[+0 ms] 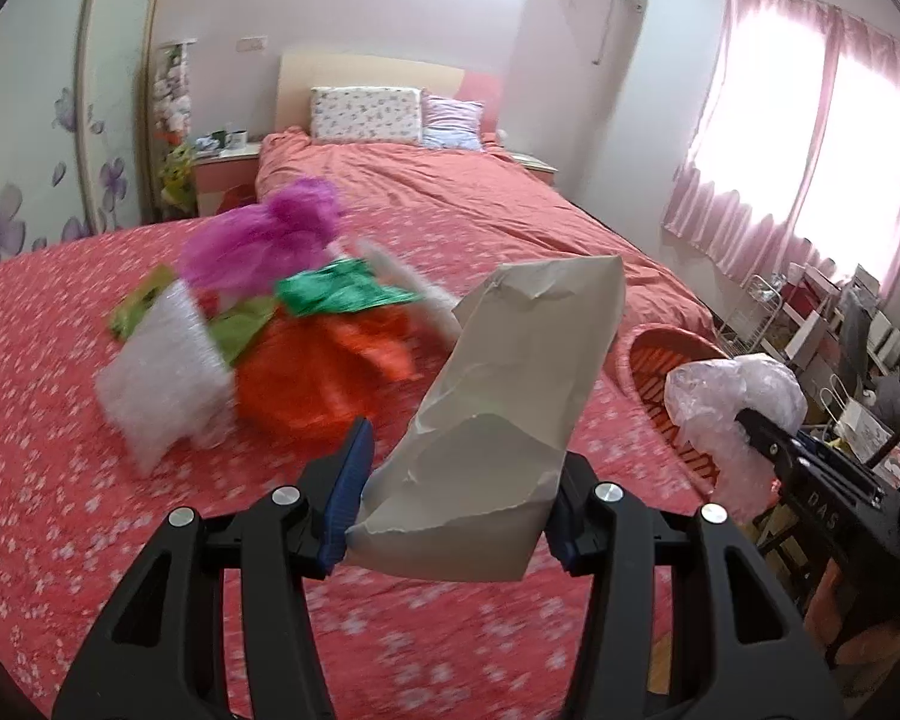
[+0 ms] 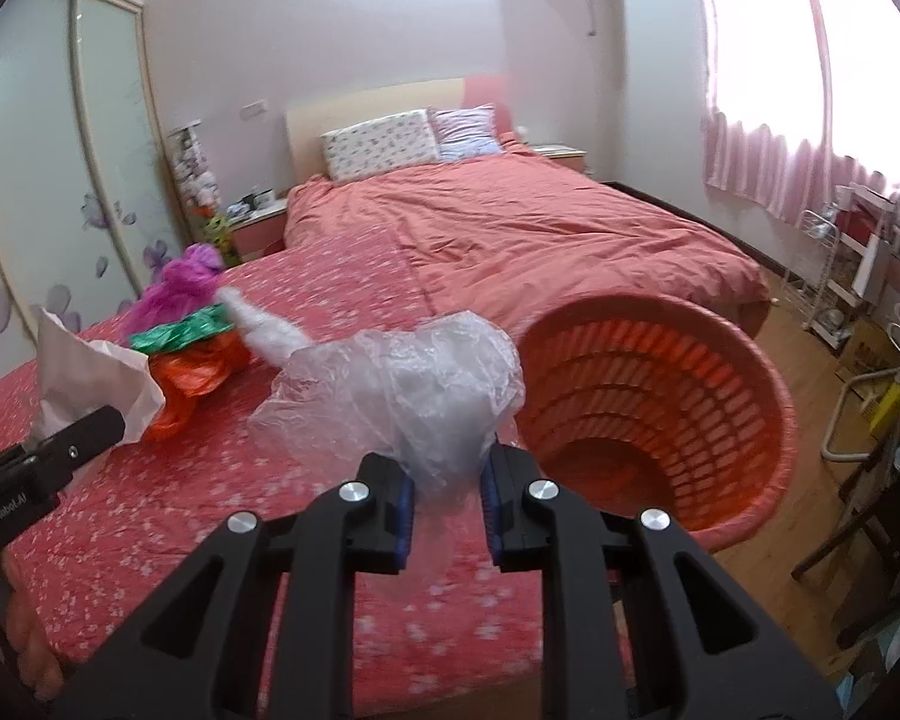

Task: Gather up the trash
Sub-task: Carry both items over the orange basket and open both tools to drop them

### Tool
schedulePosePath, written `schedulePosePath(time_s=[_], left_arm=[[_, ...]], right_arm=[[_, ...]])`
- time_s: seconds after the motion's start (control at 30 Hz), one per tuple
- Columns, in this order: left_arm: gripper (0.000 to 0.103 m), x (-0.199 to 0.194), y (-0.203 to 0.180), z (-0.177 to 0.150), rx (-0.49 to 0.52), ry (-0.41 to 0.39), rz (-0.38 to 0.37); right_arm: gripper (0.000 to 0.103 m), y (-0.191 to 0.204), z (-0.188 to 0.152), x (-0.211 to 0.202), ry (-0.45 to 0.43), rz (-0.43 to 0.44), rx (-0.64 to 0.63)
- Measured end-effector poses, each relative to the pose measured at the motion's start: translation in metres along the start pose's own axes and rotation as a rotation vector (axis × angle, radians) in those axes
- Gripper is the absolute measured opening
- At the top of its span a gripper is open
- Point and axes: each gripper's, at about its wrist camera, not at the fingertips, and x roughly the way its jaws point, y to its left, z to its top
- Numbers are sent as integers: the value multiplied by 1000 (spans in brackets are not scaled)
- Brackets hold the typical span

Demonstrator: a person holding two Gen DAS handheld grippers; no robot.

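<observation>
My left gripper (image 1: 456, 492) is shut on a crumpled beige paper bag (image 1: 510, 408) and holds it above the red bed; the bag also shows in the right wrist view (image 2: 90, 372). My right gripper (image 2: 447, 504) is shut on a clear crumpled plastic bag (image 2: 402, 390), held just left of an orange slatted basket (image 2: 660, 396). In the left wrist view that plastic bag (image 1: 732, 414) hangs in front of the basket (image 1: 672, 354). A trash pile lies on the bed: purple mesh (image 1: 270, 234), green foil (image 1: 336, 294), orange bag (image 1: 312, 378), white bubble wrap (image 1: 162, 378).
The bed (image 2: 540, 240) with red floral cover fills the middle, pillows at its head. A wardrobe with sliding doors (image 2: 60, 150) stands left. A nightstand (image 1: 225, 171) is beside the bed. Cluttered racks and a chair (image 2: 858, 420) stand right under pink curtains.
</observation>
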Motion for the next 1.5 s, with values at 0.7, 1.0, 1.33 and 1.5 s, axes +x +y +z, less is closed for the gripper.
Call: schedulePosePath(time_s=[0.7,1.0,1.33,1.5], left_arm=[[51,77,-129,23,173,61,-206],[52,97,-166,23,230,83,-284],[52,111,-177,25,234,114,-301],[52,116,-181,26,236,125,-305]], right_arm=[[20,-129,18,13,0,-165,217],[21,-160,26,30,-5,-184,260],[22,-174,31,47,20,-177,283],[23,-181,33,52,23,-174,294]])
